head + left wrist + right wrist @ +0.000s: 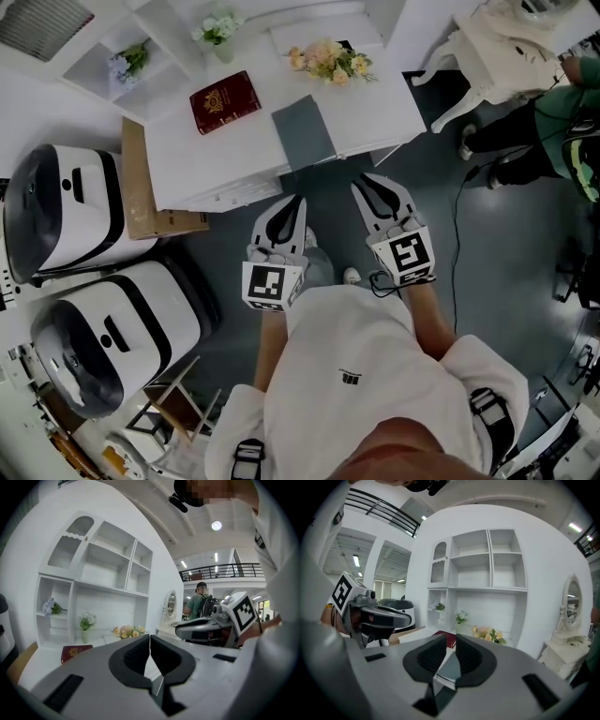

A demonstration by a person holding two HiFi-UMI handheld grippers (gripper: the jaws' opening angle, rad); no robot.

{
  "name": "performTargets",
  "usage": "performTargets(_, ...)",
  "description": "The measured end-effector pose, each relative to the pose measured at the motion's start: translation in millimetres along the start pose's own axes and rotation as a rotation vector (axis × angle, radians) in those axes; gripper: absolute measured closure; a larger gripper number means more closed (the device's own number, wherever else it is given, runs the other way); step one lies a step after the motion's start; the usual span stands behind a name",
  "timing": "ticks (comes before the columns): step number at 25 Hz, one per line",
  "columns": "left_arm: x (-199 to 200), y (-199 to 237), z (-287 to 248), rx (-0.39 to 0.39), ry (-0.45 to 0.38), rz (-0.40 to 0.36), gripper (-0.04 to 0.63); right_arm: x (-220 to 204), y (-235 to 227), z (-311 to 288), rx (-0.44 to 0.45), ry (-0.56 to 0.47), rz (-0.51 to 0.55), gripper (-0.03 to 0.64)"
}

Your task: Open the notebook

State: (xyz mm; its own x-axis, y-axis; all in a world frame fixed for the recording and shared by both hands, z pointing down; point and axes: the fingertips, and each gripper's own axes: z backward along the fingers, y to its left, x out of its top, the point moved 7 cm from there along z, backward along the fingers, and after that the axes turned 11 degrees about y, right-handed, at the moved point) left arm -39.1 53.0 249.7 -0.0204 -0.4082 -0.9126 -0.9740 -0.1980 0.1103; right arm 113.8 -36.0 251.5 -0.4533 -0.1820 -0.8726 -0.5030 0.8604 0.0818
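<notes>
Left gripper [296,202]: jaws pressed together, empty. Right gripper [364,186]: jaws a slit apart, empty. You hold both close to your body, short of the desk [394,103], touching nothing.

Red notebook [225,100] lies closed, far left on the desk. Grey pad [303,131] sits at the near edge, well apart from it.

Task not begun: reach, grip the cover and lift are all left.

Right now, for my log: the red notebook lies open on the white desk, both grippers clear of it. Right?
No: the head view shows the red notebook closed on the white desk, left gripper and right gripper clear of it.
</notes>
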Motion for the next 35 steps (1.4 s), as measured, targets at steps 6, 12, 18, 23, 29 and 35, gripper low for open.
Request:
performTargets(6, -5.7, 32.8, -22.4, -0.07, 0.021, 0.0, 0.595, 1.5, 1.1, -32.7, -0.041, 0.045, -0.028, 0.571)
performTargets(12, -11.3, 58.2, -47.9, -0.136, 0.049, -0.011, 0.595, -3.6, 5.0, -64.6, -0.073, 0.095, -0.068, 0.572)
performTargets(18, -24.1, 72.2, -73.1, -0.196, 0.08, -0.016, 0.595, -20.2, -1.6, -88.6, -0.113, 0.138, -0.124, 0.575)
performTargets(23, -35.7, 75.2, -93.8, -0.234, 0.115, -0.025, 0.595, -37.4, -8.6, -101.6, -0.126, 0.169, -0.154, 0.575)
performTargets(29, -46.2, 75.4, -115.3, -0.26, 0.138, -0.037, 0.595, -59.0, -16.0, -118.0, -0.117, 0.201, -0.184, 0.575)
performTargets(35, -61.4, 78.7, -140.0, -0.267, 0.173, -0.041, 0.595, -76.3, -26.0, -142.3, -0.098, 0.223, -0.198, 0.575)
